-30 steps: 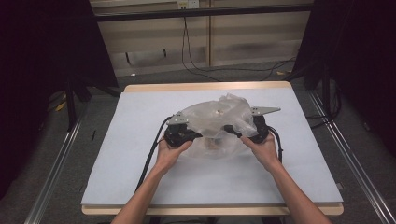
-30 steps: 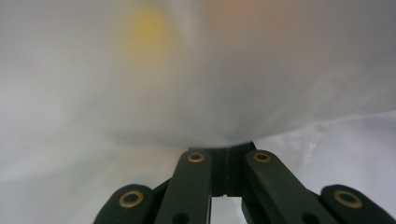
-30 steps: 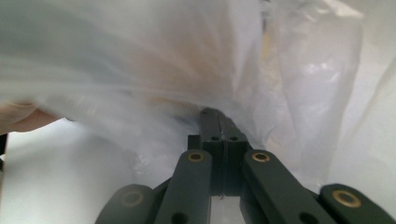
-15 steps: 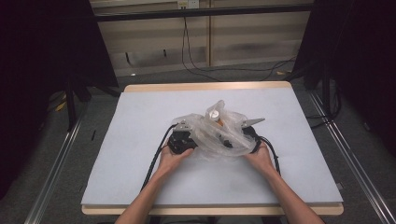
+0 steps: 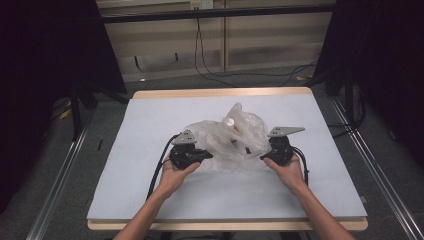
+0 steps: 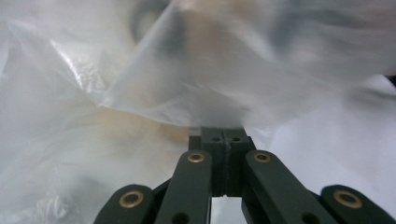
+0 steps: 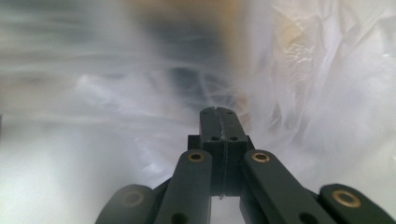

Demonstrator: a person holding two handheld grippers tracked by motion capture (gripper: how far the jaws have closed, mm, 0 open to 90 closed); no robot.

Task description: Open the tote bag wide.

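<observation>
- Holding a clear plastic bag (image 5: 231, 141) between our two tools, we have the left gripper (image 5: 204, 156) pinching its left edge and the right gripper (image 5: 263, 156) its right edge; both pairs of jaws are pressed together on the film.
- Judging progress: the bag is gripped and bunched, with something small and pale (image 5: 230, 121) inside; opening or flattening it remains.
- Its long axis runs gripper to gripper, the crumpled peak pointing away from us.

I see bare table (image 5: 150, 130) all round; only the crumpled plastic bag (image 5: 230, 142) blocks passage between my grippers, seemingly.
</observation>
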